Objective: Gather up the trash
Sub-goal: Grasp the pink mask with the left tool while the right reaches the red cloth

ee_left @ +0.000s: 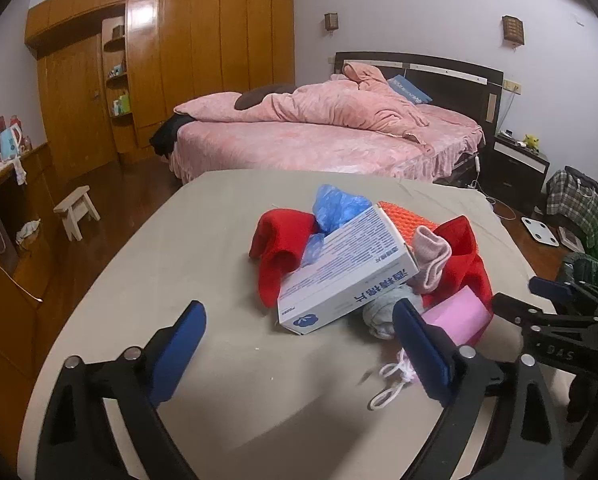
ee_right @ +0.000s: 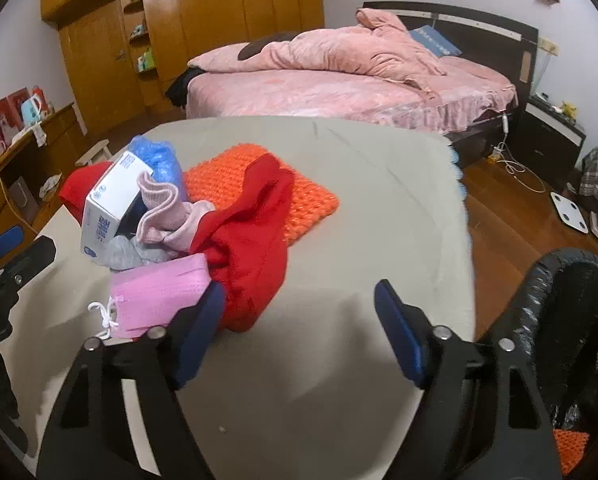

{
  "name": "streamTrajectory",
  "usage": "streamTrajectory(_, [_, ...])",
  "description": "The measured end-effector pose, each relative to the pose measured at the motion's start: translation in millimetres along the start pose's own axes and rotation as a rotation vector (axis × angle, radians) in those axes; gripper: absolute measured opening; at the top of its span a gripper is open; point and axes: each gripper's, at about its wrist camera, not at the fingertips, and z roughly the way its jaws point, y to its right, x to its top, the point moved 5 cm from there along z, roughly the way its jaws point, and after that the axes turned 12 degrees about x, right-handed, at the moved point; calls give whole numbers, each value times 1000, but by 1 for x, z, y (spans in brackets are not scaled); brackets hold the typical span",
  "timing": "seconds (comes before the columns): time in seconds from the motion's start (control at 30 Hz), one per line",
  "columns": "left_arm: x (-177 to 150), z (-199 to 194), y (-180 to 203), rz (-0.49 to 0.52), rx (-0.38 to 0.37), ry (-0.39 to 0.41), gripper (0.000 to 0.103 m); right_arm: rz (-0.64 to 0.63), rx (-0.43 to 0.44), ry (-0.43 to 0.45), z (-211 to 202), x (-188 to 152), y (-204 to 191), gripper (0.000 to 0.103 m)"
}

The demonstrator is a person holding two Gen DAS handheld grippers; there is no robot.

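A pile lies on the beige table (ee_left: pixel 179 256): a white and blue cardboard box (ee_left: pixel 347 272), crumpled blue plastic (ee_left: pixel 335 204), red cloth (ee_left: pixel 279 248), pink sock (ee_left: pixel 433 256), grey sock (ee_left: pixel 383 312), a pink face mask (ee_left: pixel 455 316) with white ear loops, and an orange knitted mat (ee_right: pixel 259 192). My left gripper (ee_left: pixel 299 320) is open just in front of the box. My right gripper (ee_right: pixel 299 300) is open, its left finger beside the pink mask (ee_right: pixel 159 296) and red cloth (ee_right: pixel 251 248). The box also shows in the right wrist view (ee_right: pixel 107 200).
A bin lined with a black bag (ee_right: pixel 571 320) stands at the table's right edge. A pink bed (ee_left: pixel 319 136), a wooden wardrobe (ee_left: pixel 179 60), a small stool (ee_left: pixel 77 210), a nightstand (ee_left: pixel 519 160) and a floor scale (ee_left: pixel 539 232) are beyond.
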Motion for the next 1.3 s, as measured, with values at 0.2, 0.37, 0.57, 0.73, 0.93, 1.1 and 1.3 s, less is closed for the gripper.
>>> streamTrajectory(0.2, [-2,3,2,-5,-12,-9,91,-4,45,-55,16,-1,-6,54])
streamTrajectory(0.37, [-5,4,6,-6,-27,-20,90,-14,121,-115,28,-4,-15,25])
streamTrajectory(0.57, [-6,-1,17,16,-56,-21,86,-26,148,-73,13,-2,-24,7])
streamTrajectory(0.73, [-10,-5,32,27,-104,-37,82,-19,144,-42,-3,2,-23,7])
streamTrajectory(0.93, [-18,0,58,65,-171,-74,68,-11,140,-46,-4,2,-15,7])
streamTrajectory(1.1, [-25,12,71,75,-214,-135,55,4,141,-49,-3,0,-8,7])
streamTrajectory(1.3, [-33,17,82,79,-272,-188,22,14,147,-53,-3,-2,-6,7])
